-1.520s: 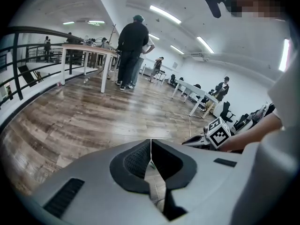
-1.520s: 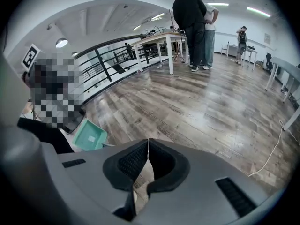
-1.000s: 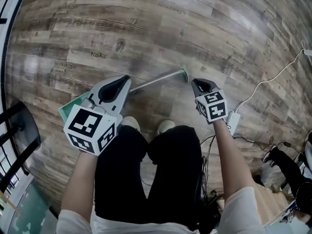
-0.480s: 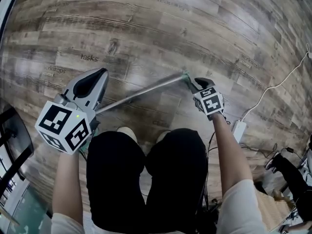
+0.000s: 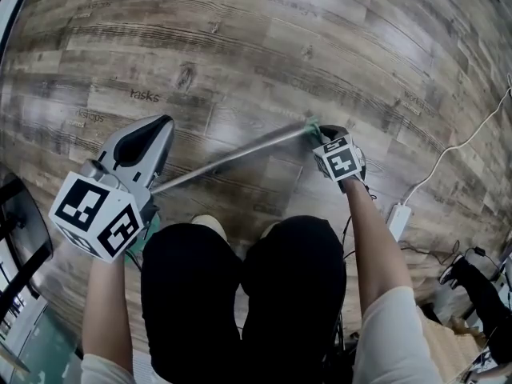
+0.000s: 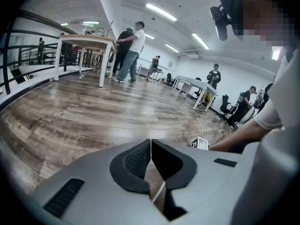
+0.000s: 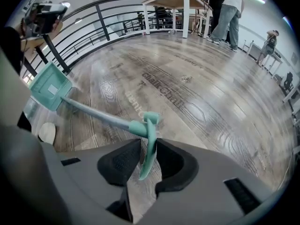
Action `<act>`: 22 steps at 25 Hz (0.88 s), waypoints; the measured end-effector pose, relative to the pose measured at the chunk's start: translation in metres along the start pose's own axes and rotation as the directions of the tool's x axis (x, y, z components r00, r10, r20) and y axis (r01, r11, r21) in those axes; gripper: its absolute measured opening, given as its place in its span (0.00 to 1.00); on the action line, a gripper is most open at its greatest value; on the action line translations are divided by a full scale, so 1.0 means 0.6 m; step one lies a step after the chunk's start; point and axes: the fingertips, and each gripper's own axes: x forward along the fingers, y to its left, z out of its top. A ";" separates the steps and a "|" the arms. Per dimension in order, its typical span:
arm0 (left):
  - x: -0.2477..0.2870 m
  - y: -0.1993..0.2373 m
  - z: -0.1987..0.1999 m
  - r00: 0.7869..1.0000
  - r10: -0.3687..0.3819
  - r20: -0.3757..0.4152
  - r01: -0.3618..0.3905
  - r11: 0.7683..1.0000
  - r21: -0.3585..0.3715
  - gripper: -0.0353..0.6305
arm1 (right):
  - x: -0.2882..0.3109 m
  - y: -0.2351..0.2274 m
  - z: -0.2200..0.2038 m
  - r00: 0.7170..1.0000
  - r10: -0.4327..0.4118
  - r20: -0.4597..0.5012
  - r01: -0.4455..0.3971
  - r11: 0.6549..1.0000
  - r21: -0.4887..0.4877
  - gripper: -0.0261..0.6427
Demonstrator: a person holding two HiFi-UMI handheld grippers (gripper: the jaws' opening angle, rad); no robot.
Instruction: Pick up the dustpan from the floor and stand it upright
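The dustpan has a teal pan (image 7: 49, 86) and a long grey handle (image 5: 232, 157) that ends in a teal hanging loop (image 7: 149, 139). The loop stands between the jaws of my right gripper (image 7: 145, 161), which is shut on it, and the handle (image 7: 93, 111) slants down to the pan on the floor by a shoe. In the head view my right gripper (image 5: 324, 133) is at the handle's right end. My left gripper (image 5: 152, 128) is above the handle's lower part with its pads together and nothing held (image 6: 151, 156). It hides the pan in the head view.
A white power adapter (image 5: 398, 221) and its cable lie on the wooden floor at the right. A black railing (image 5: 16, 230) runs along the left edge. The person's shoes (image 5: 210, 222) stand just behind the handle. Tables (image 6: 86, 43) and several people are farther off.
My right gripper has moved forward onto the handle's teal end and closed round it. My left gripper has drifted left and nearer to me, and it now covers the pan.
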 end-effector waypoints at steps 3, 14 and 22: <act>-0.001 0.001 -0.001 1.000 0.001 0.006 -0.001 1.000 0.003 0.09 | 0.004 -0.008 -0.001 1.000 -0.016 0.001 0.016 1.000 0.009 0.15; -0.028 -0.017 0.012 1.000 -0.005 -0.019 0.004 1.000 -0.010 0.09 | -0.065 -0.002 0.026 1.000 -0.012 0.026 0.012 1.000 0.020 0.14; -0.103 -0.074 0.087 0.999 -0.024 -0.026 0.023 0.999 -0.030 0.09 | -0.221 0.013 0.069 1.000 -0.009 0.023 0.010 1.000 -0.010 0.16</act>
